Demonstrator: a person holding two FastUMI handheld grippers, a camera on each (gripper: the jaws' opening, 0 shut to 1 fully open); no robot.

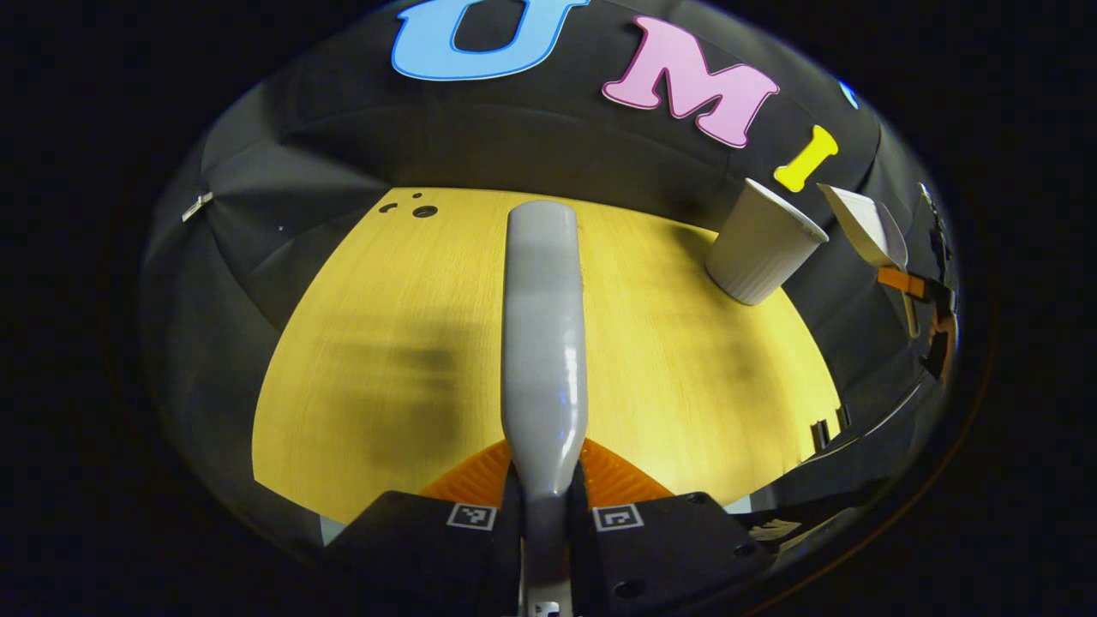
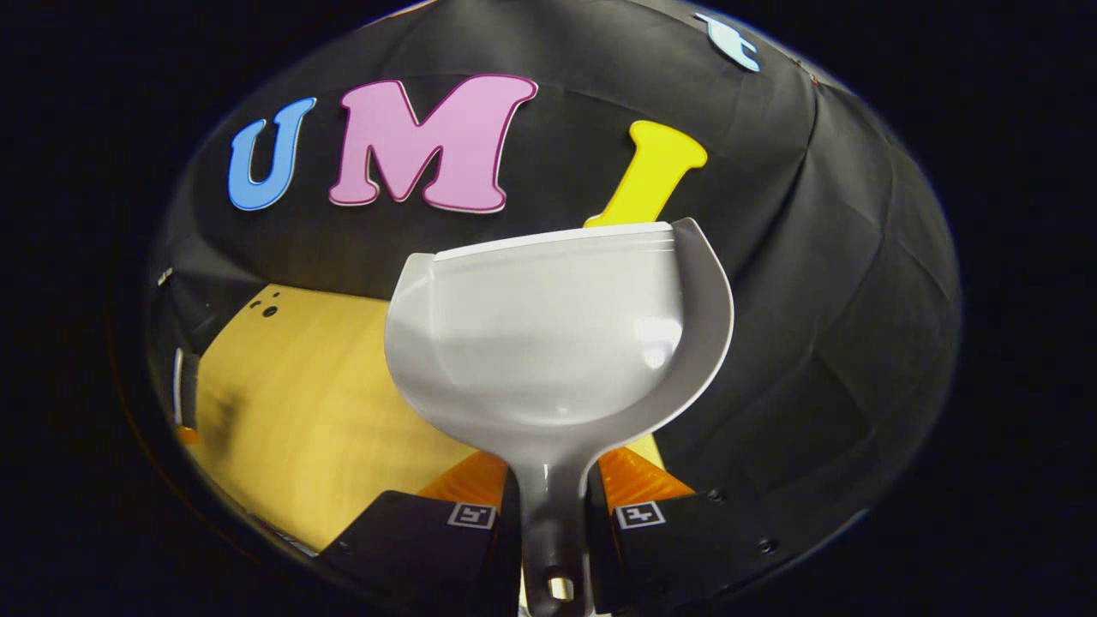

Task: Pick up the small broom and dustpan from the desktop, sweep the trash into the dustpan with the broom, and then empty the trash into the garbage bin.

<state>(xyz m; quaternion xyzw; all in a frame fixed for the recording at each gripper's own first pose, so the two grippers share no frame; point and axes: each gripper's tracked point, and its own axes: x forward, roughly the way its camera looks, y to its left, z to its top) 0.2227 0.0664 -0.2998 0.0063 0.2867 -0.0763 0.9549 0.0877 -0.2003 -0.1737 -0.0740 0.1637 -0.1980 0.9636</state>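
In the left gripper view, the left gripper (image 1: 545, 488) had its two orange fingers (image 1: 467, 480) closed tight on the grey broom (image 1: 543, 343) handle, one on each side, with no gap showing. The broom ran straight ahead from the jaws, above the yellow table (image 1: 386, 360); its bristles could not be seen. Beyond the broom's far end and off to its right, a white bin (image 1: 763, 253) stood on the table's back edge, tilted in the picture. Just right of the bin, and higher than it, the dustpan (image 1: 866, 227) hung in the air with the right gripper (image 1: 930, 308) under it.

In the right gripper view, the right gripper (image 2: 553, 506) was likewise closed on the dustpan (image 2: 557, 343) handle, orange fingers (image 2: 638, 476) pressing from both sides. The pan rose from the jaws with its open hollow facing the camera and its straight lip uppermost; the hollow looked bare of trash. The table (image 2: 291, 411) lay below and left of the pan. Small dark holes (image 2: 267, 307) marked the table's far corner, left of the pan.
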